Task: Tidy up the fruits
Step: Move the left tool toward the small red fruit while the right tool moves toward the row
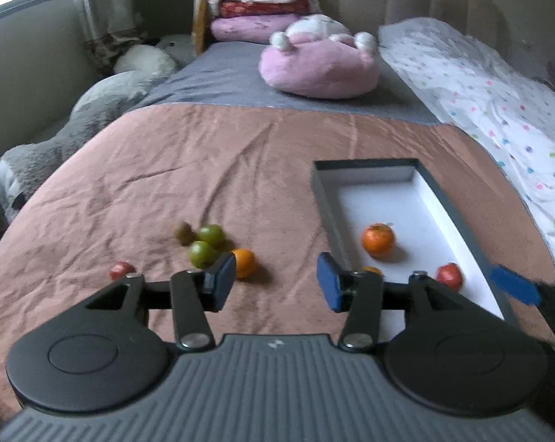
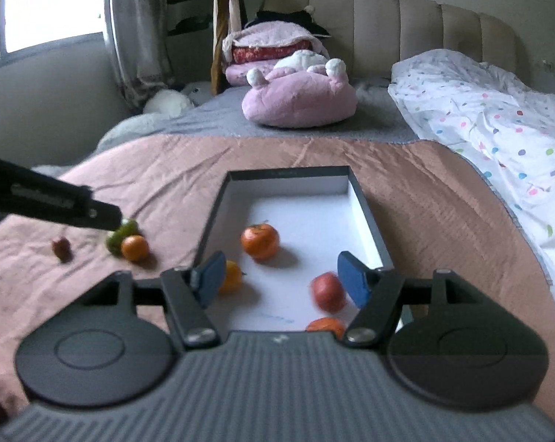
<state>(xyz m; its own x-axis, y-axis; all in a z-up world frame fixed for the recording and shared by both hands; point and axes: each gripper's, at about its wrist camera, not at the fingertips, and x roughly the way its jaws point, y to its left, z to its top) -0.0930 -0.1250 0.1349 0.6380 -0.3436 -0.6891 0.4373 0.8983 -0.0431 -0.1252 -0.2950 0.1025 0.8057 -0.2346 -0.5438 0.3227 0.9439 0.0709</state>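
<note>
A dark-rimmed box [image 2: 288, 172] with a white floor lies on the pink bedspread. In it are a large orange [image 2: 260, 240], a small yellow-orange fruit [image 2: 231, 276], a blurred red apple [image 2: 327, 292] and another orange [image 2: 325, 325]. My right gripper [image 2: 281, 276] hangs open over the box's near end; the apple lies beside its right pad, untouched. My left gripper [image 1: 277, 280] is open and empty above the bedspread, left of the box [image 1: 366, 163]. Beyond its left finger lie an orange [image 1: 245, 262], two green fruits [image 1: 211, 235], a kiwi [image 1: 183, 233] and a red fruit [image 1: 121, 270].
A pink plush cushion [image 1: 318, 70] sits further up the bed on a grey blanket. A white dotted duvet [image 1: 491, 103] runs along the right side. Grey plush toys [image 1: 56, 147] lie off the left edge. A padded headboard [image 2: 406, 22] stands behind.
</note>
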